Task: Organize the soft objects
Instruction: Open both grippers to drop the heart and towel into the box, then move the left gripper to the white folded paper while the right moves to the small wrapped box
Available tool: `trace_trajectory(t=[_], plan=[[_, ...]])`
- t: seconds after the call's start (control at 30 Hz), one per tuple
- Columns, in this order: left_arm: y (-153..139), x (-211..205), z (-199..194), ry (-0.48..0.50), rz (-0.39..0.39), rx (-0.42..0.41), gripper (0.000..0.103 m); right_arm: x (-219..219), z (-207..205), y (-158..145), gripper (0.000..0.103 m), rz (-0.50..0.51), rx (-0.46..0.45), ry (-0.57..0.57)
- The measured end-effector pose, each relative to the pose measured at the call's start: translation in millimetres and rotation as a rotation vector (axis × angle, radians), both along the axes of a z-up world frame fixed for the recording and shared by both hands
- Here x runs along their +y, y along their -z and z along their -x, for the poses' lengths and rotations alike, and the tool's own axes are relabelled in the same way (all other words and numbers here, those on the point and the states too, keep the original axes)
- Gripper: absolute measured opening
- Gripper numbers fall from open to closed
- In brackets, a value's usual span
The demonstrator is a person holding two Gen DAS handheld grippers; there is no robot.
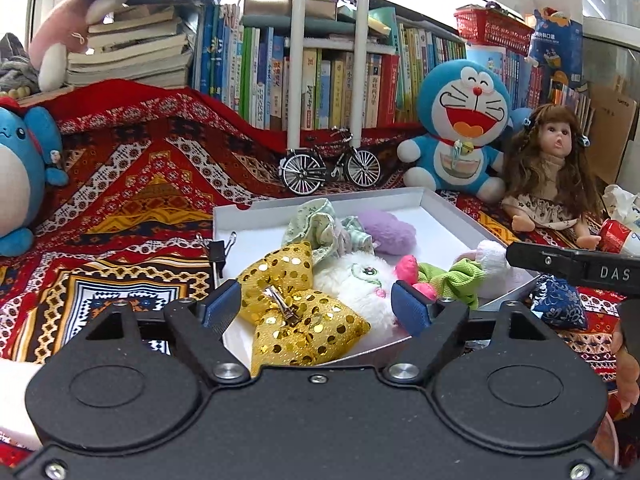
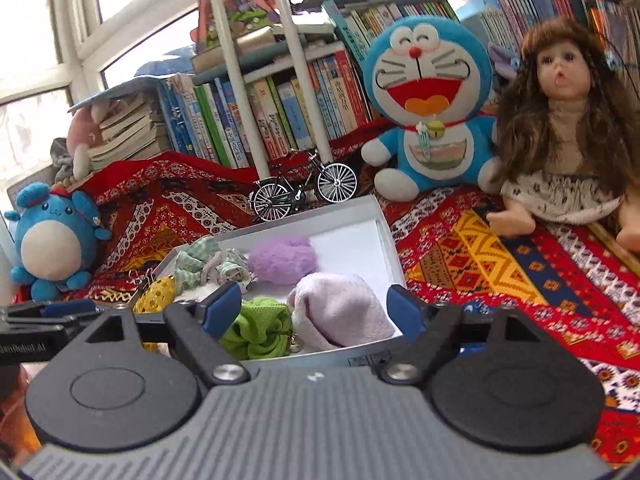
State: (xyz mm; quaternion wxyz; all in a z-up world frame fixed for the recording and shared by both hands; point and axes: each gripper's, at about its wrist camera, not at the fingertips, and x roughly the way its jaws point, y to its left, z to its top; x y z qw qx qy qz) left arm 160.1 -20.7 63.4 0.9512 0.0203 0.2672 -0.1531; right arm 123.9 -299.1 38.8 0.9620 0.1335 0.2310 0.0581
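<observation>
A shallow white box (image 1: 440, 206) lies on the patterned cloth and holds soft items. In it are a gold sequin bow (image 1: 304, 312), a white plush (image 1: 356, 280), a purple plush (image 1: 388, 230), a floral scrunchie (image 1: 320, 224) and a green scrunchie (image 1: 460, 278). My left gripper (image 1: 316, 306) is open over the box's near corner, with the bow lying loose between its pads. My right gripper (image 2: 316, 308) is open above a pale pink sock (image 2: 344, 312) and the green scrunchie (image 2: 256, 326), gripping neither. One of its fingers (image 1: 560, 266) shows at the right of the left wrist view.
A Doraemon plush (image 1: 460, 128), a doll (image 1: 552, 168) and a toy bicycle (image 1: 330, 168) stand behind the box, before rows of books. A round blue plush (image 2: 52, 240) sits far left. A blue pouch (image 1: 558, 300) and a binder clip (image 1: 218, 248) lie beside the box.
</observation>
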Motion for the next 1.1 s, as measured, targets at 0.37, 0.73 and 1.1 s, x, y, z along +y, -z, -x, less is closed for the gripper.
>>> trace_trajectory(t=[0.37,0.73,1.1], plan=[[2.2,19.3,37.3,-0.023,0.021,-0.014,0.083,8.7,33.1,1.7,0.092,0.124,-0.033,-0.034],[9.9,37.0,58.2,-0.066,0.066,0.015,0.079,21.6,52.7,19.8,0.082,0.237,0.035,-0.035],[11.9,48.8,68.7,-0.099,0.099,0.033,0.06,34.2,65.6,28.5,0.072,0.26,0.049,-0.085]])
